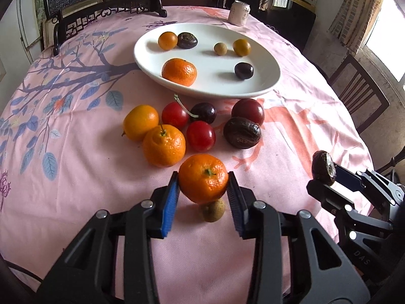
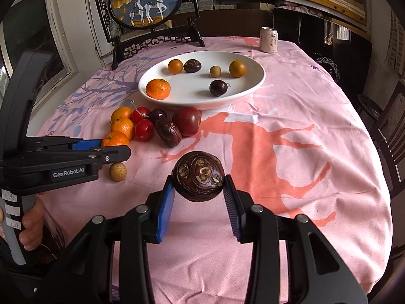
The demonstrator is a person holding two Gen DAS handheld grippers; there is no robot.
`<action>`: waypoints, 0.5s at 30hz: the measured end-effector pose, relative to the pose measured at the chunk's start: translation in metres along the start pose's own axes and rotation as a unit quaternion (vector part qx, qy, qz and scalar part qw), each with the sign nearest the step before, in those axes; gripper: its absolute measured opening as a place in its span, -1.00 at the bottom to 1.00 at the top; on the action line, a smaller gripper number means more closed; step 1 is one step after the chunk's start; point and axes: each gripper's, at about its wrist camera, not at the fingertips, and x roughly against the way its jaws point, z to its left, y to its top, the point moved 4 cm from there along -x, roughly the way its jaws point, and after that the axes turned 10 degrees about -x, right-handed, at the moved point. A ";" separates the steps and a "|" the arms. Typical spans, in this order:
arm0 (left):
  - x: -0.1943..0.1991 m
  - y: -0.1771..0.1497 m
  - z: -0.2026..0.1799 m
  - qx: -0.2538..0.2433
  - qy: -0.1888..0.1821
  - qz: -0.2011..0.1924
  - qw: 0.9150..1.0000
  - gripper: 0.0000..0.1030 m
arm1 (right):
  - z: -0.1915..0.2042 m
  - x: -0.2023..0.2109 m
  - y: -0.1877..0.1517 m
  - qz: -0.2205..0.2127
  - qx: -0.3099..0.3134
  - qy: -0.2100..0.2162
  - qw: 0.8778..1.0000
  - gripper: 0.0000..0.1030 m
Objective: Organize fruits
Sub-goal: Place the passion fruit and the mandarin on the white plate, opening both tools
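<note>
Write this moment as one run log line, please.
left gripper: shut on mandarin | right gripper: shut on passion fruit | plate: six fruits

Tablecloth (image 2: 316,106) is pale pink with a blue-purple branch-and-leaf print on one side and coral deer shapes on the other. Plate (image 2: 255,86) is plain white. Mandarin (image 1: 203,178) in the left claw (image 1: 203,185) is bright orange with a green stem nub; the claw's pads are blue on black. The passionfruit (image 2: 198,176) is dark brown-purple with tan scabby rings. Can (image 2: 268,39) is whitish-pink.
</note>
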 end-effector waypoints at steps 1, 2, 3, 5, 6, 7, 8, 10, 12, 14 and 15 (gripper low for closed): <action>0.004 0.000 0.000 -0.001 -0.001 -0.003 1.000 -0.27 | 0.002 0.000 0.000 0.000 0.000 0.000 1.000 -0.24; 0.007 -0.001 0.001 -0.001 -0.002 -0.005 1.000 -0.27 | 0.004 -0.001 0.001 0.001 0.002 0.001 1.000 -0.24; 0.010 -0.001 0.002 -0.001 -0.002 -0.008 1.000 -0.27 | 0.007 -0.002 0.001 0.002 0.003 0.001 1.000 -0.24; 0.014 -0.003 0.003 -0.002 -0.004 -0.011 1.000 -0.27 | 0.012 -0.003 0.001 0.004 0.007 0.002 1.000 -0.24; 0.016 -0.003 0.005 0.000 -0.007 -0.012 1.000 -0.27 | 0.014 -0.003 0.002 0.004 0.009 0.002 1.000 -0.24; 0.018 -0.004 0.006 0.001 -0.009 -0.014 1.000 -0.27 | 0.017 -0.003 0.002 0.004 0.012 0.003 1.000 -0.24; 0.019 -0.004 0.008 0.002 -0.010 -0.015 1.000 -0.27 | 0.020 -0.003 0.002 0.004 0.014 0.004 1.000 -0.24; 0.022 -0.004 0.011 0.004 -0.009 -0.019 1.000 -0.27 | 0.024 -0.003 0.003 0.005 0.017 0.007 1.000 -0.24; 0.025 -0.002 0.014 0.005 -0.008 -0.021 1.000 -0.27 | 0.027 -0.004 0.007 0.006 0.018 0.010 1.000 -0.24; 0.027 0.003 0.019 0.003 -0.004 -0.022 1.000 -0.27 | 0.028 -0.006 0.014 0.004 0.020 0.009 1.000 -0.24; 0.028 0.007 0.021 0.002 0.000 -0.023 1.000 -0.27 | 0.028 -0.006 0.019 0.002 0.021 0.009 1.000 -0.24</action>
